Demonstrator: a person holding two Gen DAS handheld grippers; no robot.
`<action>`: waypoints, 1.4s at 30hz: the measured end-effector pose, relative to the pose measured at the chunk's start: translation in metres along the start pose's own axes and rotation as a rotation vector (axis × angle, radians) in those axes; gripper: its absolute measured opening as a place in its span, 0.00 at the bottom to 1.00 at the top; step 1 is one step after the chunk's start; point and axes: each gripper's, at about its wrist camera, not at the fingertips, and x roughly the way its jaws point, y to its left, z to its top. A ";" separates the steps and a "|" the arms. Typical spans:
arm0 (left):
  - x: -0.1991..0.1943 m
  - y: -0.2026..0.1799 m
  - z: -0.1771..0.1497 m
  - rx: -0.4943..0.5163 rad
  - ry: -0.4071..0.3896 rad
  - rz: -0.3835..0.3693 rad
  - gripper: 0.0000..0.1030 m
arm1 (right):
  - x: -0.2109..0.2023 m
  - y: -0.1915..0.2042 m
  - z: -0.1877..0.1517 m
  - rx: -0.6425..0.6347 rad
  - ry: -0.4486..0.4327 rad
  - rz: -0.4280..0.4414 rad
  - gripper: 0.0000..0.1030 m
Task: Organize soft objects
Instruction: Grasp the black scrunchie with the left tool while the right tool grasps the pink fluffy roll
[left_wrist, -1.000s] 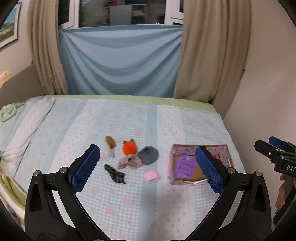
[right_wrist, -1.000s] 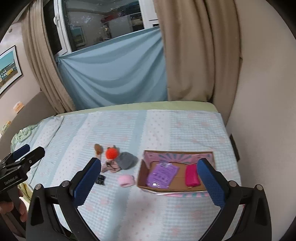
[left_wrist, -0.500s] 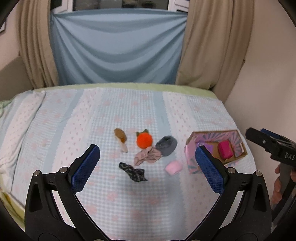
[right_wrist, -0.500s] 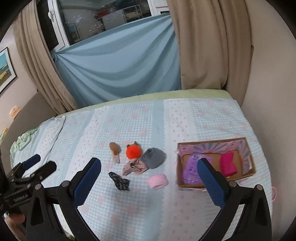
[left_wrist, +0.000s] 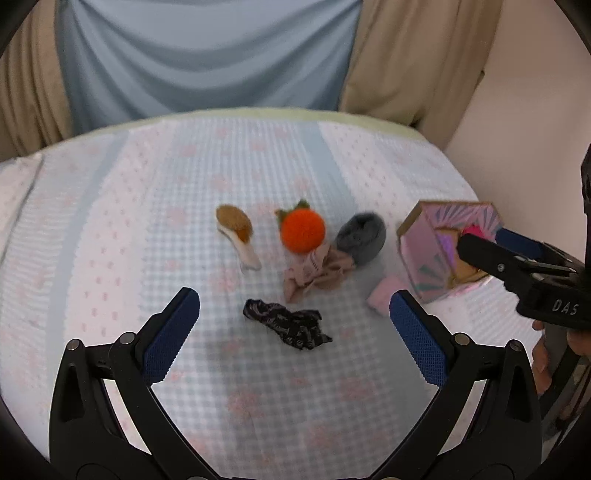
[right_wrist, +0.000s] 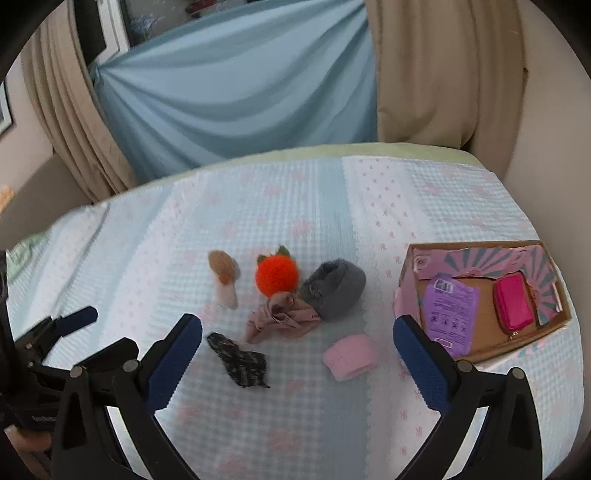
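Soft items lie in a cluster on the bed: an orange plush ball (left_wrist: 303, 230) (right_wrist: 277, 275), a brown mushroom toy (left_wrist: 236, 229) (right_wrist: 223, 271), a grey fuzzy roll (left_wrist: 362, 236) (right_wrist: 334, 290), a beige crumpled cloth (left_wrist: 314, 275) (right_wrist: 282, 317), a dark patterned cloth (left_wrist: 288, 326) (right_wrist: 240, 360) and a pink roll (left_wrist: 382, 295) (right_wrist: 351, 356). A pink cardboard box (left_wrist: 421, 254) (right_wrist: 410, 266) at the right holds a purple packet (right_wrist: 448, 314) and a magenta pouch (right_wrist: 515, 304). My left gripper (left_wrist: 293, 338) is open above the dark cloth. My right gripper (right_wrist: 297, 362) is open above the cluster.
The bed (left_wrist: 110, 221) has a pale blue and pink checked cover. A blue sheet (right_wrist: 240, 92) and beige curtains (right_wrist: 443, 70) hang behind it. A wall (left_wrist: 535, 92) runs along the right side, close to the box.
Both grippers have moved forward and down toward the cluster, so the objects look larger. The right gripper has swung left, away from the box. Both stay open.
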 end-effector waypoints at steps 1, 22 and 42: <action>0.009 0.002 -0.004 0.003 0.005 -0.007 0.99 | 0.010 -0.001 -0.005 -0.011 0.006 -0.005 1.00; 0.191 0.004 -0.078 0.136 0.131 -0.036 0.87 | 0.162 -0.041 -0.085 -0.139 0.107 -0.071 0.85; 0.221 -0.004 -0.078 0.180 0.124 0.084 0.56 | 0.181 -0.071 -0.084 -0.029 0.093 -0.189 0.34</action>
